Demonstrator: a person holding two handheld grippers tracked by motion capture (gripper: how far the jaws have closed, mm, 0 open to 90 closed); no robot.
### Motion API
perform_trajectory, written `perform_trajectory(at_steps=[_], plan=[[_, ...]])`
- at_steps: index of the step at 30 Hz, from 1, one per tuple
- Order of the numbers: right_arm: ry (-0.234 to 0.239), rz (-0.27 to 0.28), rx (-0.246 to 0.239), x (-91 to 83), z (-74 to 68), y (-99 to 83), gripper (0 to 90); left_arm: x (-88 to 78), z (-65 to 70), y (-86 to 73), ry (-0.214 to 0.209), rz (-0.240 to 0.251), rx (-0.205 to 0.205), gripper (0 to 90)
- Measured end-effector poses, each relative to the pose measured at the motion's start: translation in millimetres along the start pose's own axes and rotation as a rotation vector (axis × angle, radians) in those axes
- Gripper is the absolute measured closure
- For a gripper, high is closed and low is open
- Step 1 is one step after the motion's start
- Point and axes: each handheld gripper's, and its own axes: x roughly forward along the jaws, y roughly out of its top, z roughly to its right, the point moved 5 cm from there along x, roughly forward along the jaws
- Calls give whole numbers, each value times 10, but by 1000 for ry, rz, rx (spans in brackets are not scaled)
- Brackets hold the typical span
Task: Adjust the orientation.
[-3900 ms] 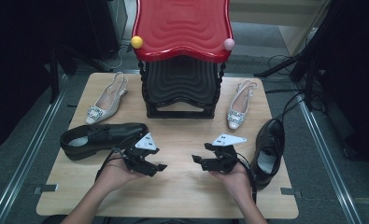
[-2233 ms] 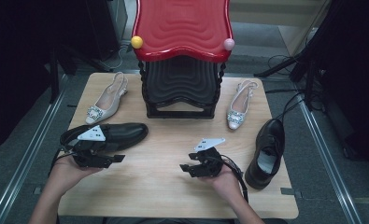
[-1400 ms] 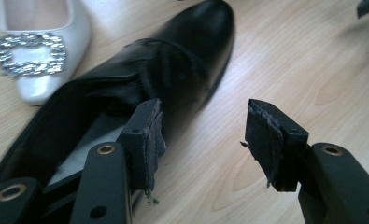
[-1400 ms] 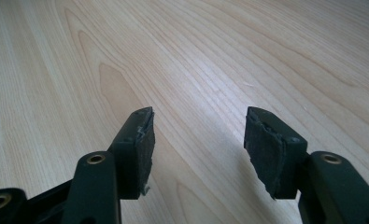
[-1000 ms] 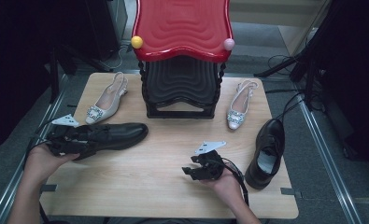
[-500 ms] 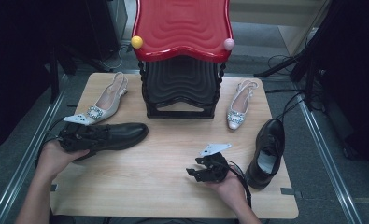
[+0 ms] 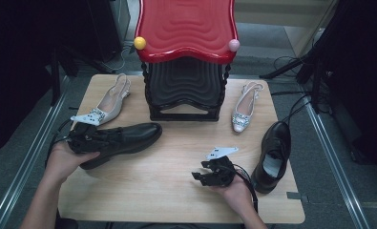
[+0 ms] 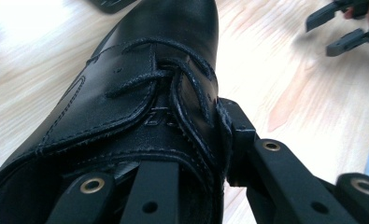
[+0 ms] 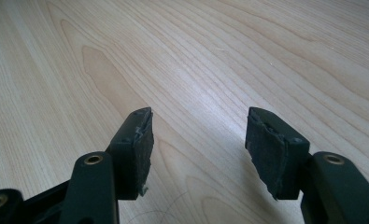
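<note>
Black lace-up shoe left of the rack: my left gripper, jaws just closing, clamps its collar; next I lift it toward the rack.

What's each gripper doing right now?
Left gripper: jaws just closed on the black lace-up shoe, one inside, one outside.
Right gripper: open, empty.

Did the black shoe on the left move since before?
Yes. The black lace-up shoe slid toward the red shoe rack, its heel raised, clamped in the left gripper.
</note>
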Motion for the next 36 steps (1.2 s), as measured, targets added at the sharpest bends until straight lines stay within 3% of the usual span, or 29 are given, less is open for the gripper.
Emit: perform_trajectory(at_steps=[7,16,28,34,36], plan=[[-16,2,20,-53,15,-47,422,212,288,205,-47,-14,48,781],[-41,15,35,-122,26,-106,421,551,582,363,-116,-31,72,779],[-52,39,34,-134,5,-89,421,866,834,420,-122,-45,69,777],[-55,48,22,-113,-23,-62,422,1111,991,431,-115,-86,108,768],[-56,49,22,-107,-30,-57,422,1146,1012,430,-84,-88,136,766]])
